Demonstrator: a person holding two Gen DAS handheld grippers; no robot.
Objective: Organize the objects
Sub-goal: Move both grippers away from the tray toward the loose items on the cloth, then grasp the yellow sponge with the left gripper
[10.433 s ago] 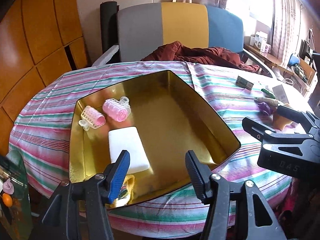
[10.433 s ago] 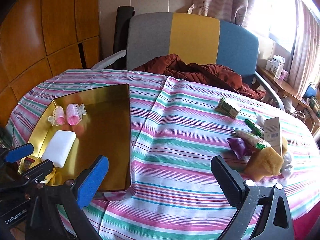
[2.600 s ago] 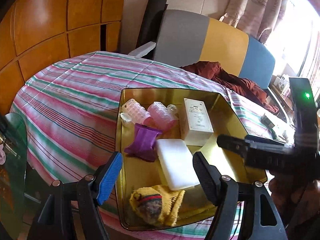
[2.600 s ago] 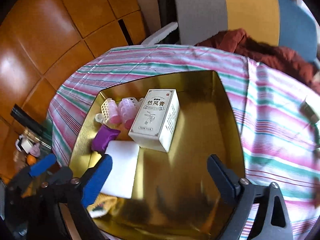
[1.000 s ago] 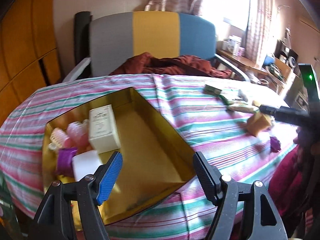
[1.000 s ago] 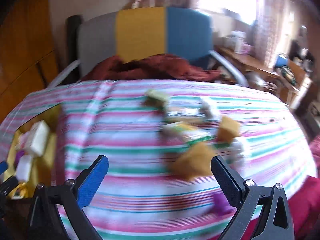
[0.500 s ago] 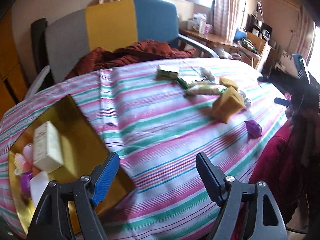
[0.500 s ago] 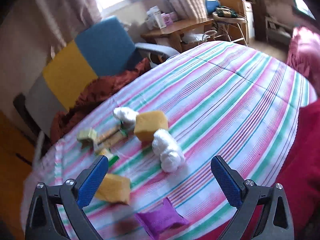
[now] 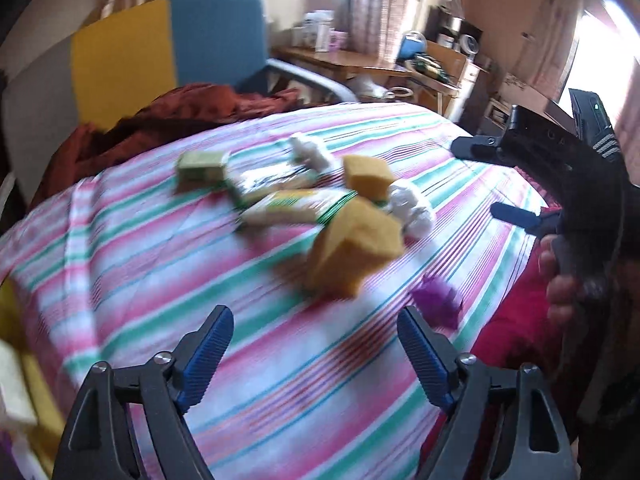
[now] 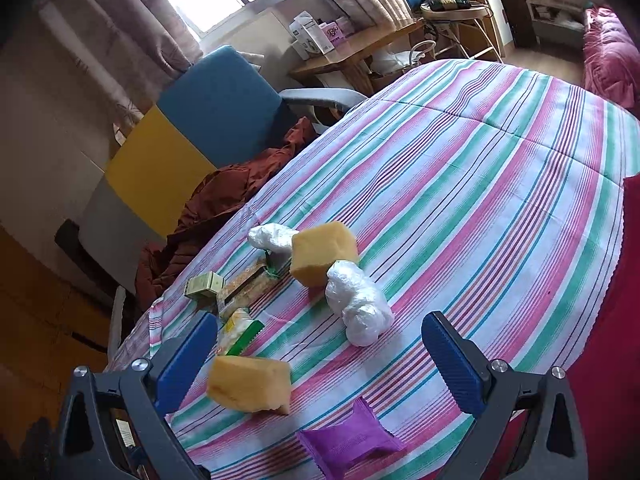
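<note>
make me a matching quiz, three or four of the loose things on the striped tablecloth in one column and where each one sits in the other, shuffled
Things:
1. purple pouch
2. small green box
3. white plastic-wrapped bundle
4. yellow sponge

Places, as seen from the right wrist camera:
A. farthest left of the cluster, toward the chair
B. nearest the table edge, low between the two fingers of the right tool
C. just right of the left finger, left of and behind the purple pouch
D. mid-cluster, just right of the second yellow sponge

Pairs: 1-B, 2-A, 3-D, 4-C
</note>
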